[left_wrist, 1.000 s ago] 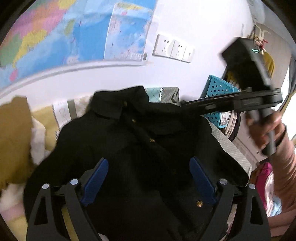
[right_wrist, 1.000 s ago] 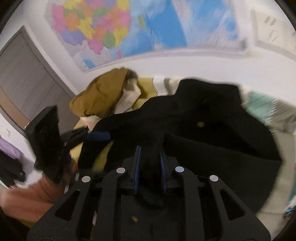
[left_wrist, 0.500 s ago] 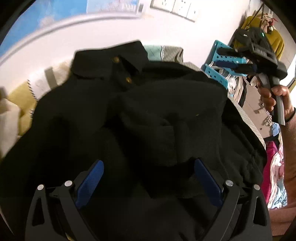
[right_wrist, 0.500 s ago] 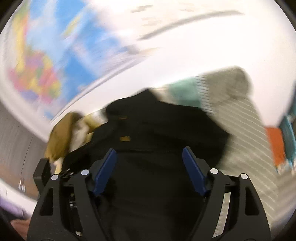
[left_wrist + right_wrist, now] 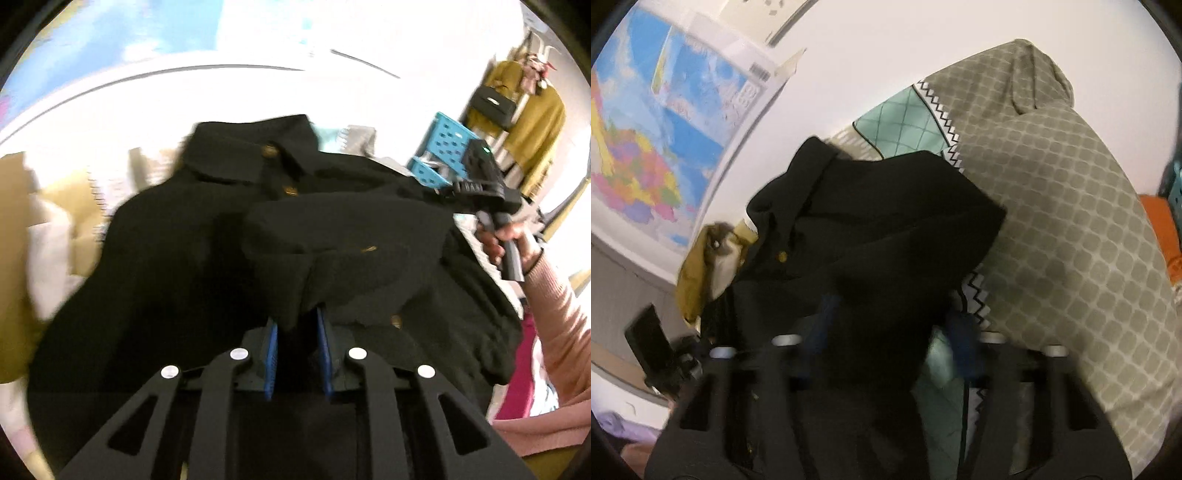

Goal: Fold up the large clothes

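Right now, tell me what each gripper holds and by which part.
Left gripper is shut on a folded flap of the black coat. Right gripper is open over the coat, holding nothing.

The left gripper [image 5: 295,354] is pinching its two blue fingers [image 5: 271,363] close together on a fold of the black coat [image 5: 177,266]. The right gripper [image 5: 892,332] is looking blurry, with its fingers a bit apart and black cloth between them. The right hand [image 5: 508,238] is gripping its handle, arm in a pink sleeve.
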Demonstrator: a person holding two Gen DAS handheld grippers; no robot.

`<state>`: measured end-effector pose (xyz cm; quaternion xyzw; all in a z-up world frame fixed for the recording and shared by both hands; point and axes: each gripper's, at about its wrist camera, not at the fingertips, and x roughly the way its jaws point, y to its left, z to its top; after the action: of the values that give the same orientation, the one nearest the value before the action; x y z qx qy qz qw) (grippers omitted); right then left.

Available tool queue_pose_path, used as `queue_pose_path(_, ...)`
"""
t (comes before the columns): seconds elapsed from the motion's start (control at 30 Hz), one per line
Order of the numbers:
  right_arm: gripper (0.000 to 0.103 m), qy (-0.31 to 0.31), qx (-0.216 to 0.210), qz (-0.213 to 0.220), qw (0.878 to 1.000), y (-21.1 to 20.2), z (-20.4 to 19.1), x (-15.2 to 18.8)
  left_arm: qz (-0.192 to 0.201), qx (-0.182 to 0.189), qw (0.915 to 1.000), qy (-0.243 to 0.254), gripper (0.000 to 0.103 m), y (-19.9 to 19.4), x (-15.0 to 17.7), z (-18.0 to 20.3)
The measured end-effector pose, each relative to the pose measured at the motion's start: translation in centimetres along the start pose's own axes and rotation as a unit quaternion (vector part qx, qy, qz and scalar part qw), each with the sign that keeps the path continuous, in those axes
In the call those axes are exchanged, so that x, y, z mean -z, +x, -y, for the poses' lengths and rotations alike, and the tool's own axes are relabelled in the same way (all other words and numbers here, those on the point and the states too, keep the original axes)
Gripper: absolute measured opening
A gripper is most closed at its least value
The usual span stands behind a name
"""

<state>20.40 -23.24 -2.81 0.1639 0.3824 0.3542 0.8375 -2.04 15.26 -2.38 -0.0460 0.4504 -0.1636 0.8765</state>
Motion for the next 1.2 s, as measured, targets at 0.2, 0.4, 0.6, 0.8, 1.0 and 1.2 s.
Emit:
queue_pose_path(0.2, 0.006, 0.009, 0.000, 0.064, 0.998, -3.1, 0.6, -0.8, 0.016, -0.028, 0.9957, -0.087, 0.047, -1.9, -0.1, -4.4)
queue_pose_path(0.4, 0.006, 0.035, 0.028, 0.049, 0.998, -2.5, 2.7, -0.4, 0.056, 0.025, 0.9949, -0.080, 0.072, -4.3, 0.1, -3.7)
queue_pose_path(0.6, 0.010, 0.046, 0.024, 0.042, 0.998, -1.8, 3.1, 0.0, 0.046, 0.035, 0.9939, 0.094, 0.085, -2.7, 0.6, 6.7)
queue_pose_path(0.8, 0.013, 0.046, 0.027, 0.037, 0.998, -1.6, 3.1, 0.4, -0.018, -0.050, 0.9873, 0.150, 0.084, 3.9, 0.3, 11.0)
queue_pose_path(1.0, 0.007, 0.033, 0.027, 0.048, 0.998, -1.8, 2.7, 0.2, 0.009, -0.041, 0.9979, 0.049, 0.018, 2.4, -0.9, 5.1)
queue_pose_path(1.2, 0.005, 0.035, 0.019, 0.080, 0.996, -3.3, 3.0, -1.0, 0.084, -0.031, 0.9917, -0.092, 0.005, -3.4, -1.9, -4.6)
